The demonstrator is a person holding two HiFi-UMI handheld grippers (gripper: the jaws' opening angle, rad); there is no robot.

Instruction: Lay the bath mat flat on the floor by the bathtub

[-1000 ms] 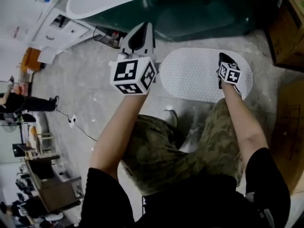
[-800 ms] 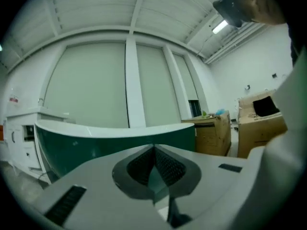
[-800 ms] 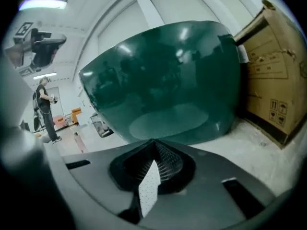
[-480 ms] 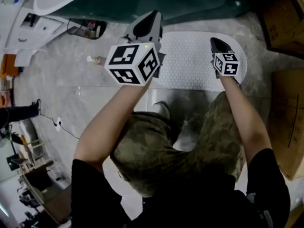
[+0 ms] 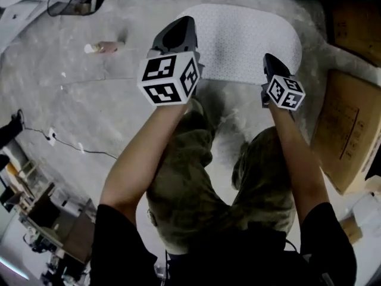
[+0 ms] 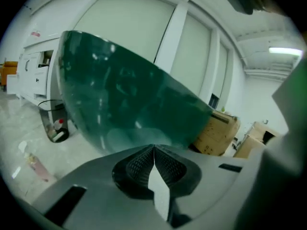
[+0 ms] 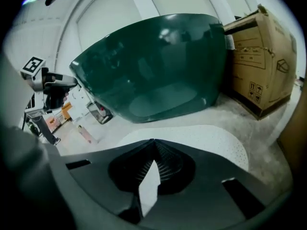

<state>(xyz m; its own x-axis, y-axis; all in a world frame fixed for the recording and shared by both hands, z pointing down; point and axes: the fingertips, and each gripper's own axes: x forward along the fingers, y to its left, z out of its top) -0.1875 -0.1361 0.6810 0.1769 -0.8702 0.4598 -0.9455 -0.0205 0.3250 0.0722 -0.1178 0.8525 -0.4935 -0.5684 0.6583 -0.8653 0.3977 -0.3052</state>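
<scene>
Bath mat [image 5: 244,40] — flat in head view.

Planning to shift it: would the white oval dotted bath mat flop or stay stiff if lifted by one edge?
The white oval bath mat looks thin and hugs the floor: probably floppy and light. Lying flat, it likely slides, not rolls.

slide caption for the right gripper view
White perforated oval bath mat flat on grey floor beyond shut right gripper, beside dark green bathtub
</scene>
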